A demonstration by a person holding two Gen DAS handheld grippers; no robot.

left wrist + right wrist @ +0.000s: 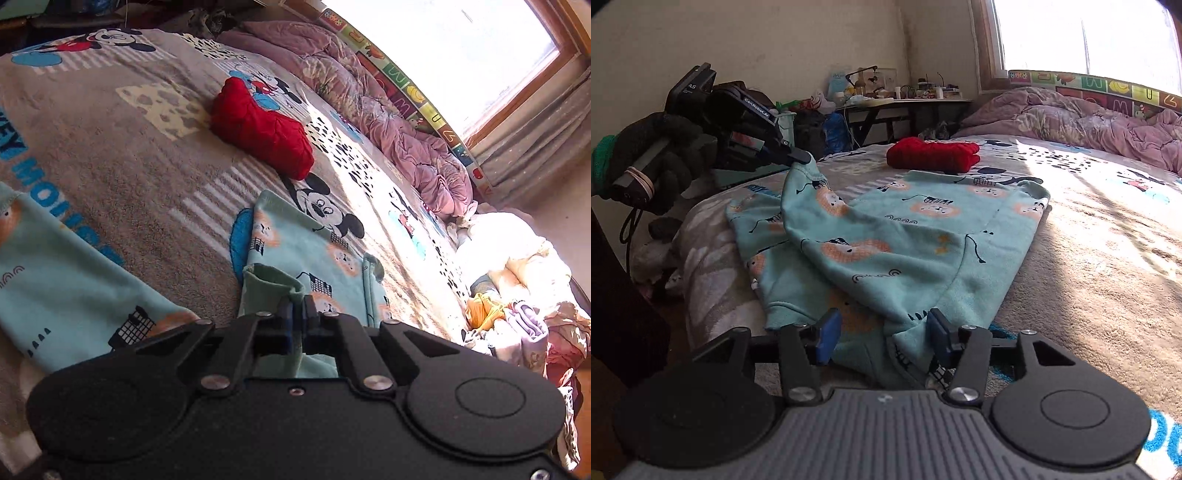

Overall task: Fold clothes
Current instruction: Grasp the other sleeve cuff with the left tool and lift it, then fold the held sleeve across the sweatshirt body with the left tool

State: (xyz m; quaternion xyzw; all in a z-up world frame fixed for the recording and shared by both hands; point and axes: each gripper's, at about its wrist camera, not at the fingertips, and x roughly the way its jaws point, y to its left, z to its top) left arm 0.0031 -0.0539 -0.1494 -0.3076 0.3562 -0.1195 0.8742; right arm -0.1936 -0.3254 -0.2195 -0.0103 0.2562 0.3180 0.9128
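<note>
The right tongs (882, 334) stand spread around the hem of the mint-green lion-print fleece garment (905, 236) on the bed (1089, 236), while the left tongs (297, 308) pinch what seems its cuff.

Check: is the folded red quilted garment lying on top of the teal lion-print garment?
No, the folded red quilted garment lies apart, beyond the teal lion-print garment.

The left tool (803, 157), gripped by a dark-gloved hand (661, 162) with a green cuff, is pinched closed on the teal garment's cuff (273, 284), lifting it above the bed's near edge. The right tool (882, 334) points slightly downward, blue pads (827, 336) parted, fabric lying loosely between them.
</note>
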